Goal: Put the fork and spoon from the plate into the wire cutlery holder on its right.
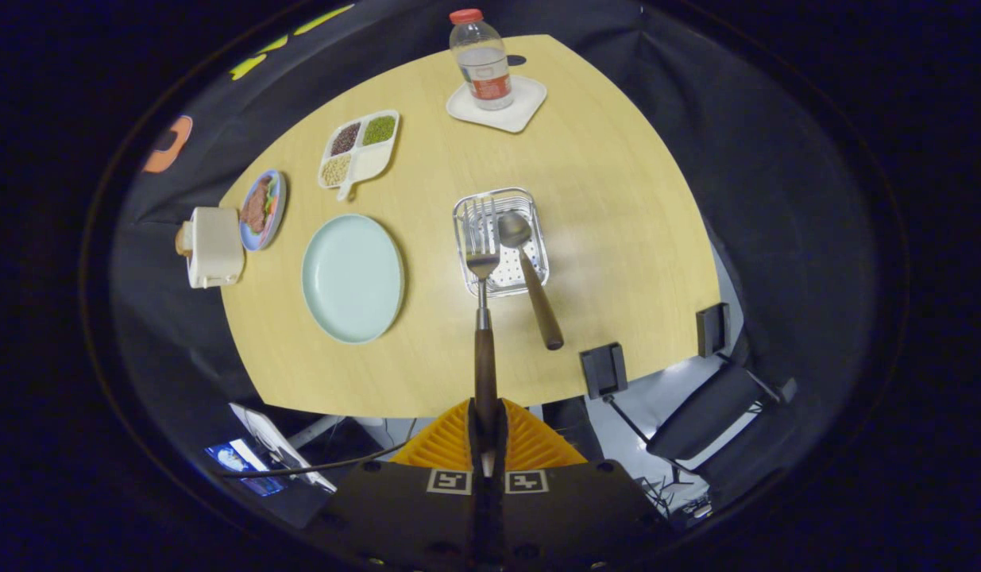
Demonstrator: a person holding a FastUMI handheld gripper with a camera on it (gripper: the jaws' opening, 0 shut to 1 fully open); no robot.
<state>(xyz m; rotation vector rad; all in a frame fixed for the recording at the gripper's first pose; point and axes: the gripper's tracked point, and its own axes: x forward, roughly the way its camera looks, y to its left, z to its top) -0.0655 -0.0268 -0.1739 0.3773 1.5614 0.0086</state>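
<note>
Viewed from high above a pale wooden desk [617, 262]. Orange ribbed fingers [530, 445] pressed together on the wooden handle of the fork [483, 318], pinching it near its end. Fork extends straight ahead of the fingers, tines over the near-left part of the wire cutlery holder [538, 208]; whether the tines touch the holder's perforated floor cannot be told. Spoon [528, 274] already in the holder, bowl resting inside toward the far middle, brown handle leaning out over the near rim and ending above the desk, just right of the fork. Light blue plate [352, 278] left of the holder, well apart from it, bare of cutlery. Beyond the plate, a white divided tray [371, 163] with dark red, green and pale grains in three compartments, its short handle pointing toward the plate. Left of the tray, a small blue-rimmed dish [277, 208] carrying food, seen nearly edge-on. Just beside that dish, at the desk's left edge, a white boxy object [214, 246]; what it is cannot be told. At the far side of the desk, a clear bottle [482, 59] with a red cap, upright on a white square coaster [530, 103]. Off the near right edge of the desk, two dark clamp-like blocks [604, 369] and dark stand hardware on the floor.
</note>
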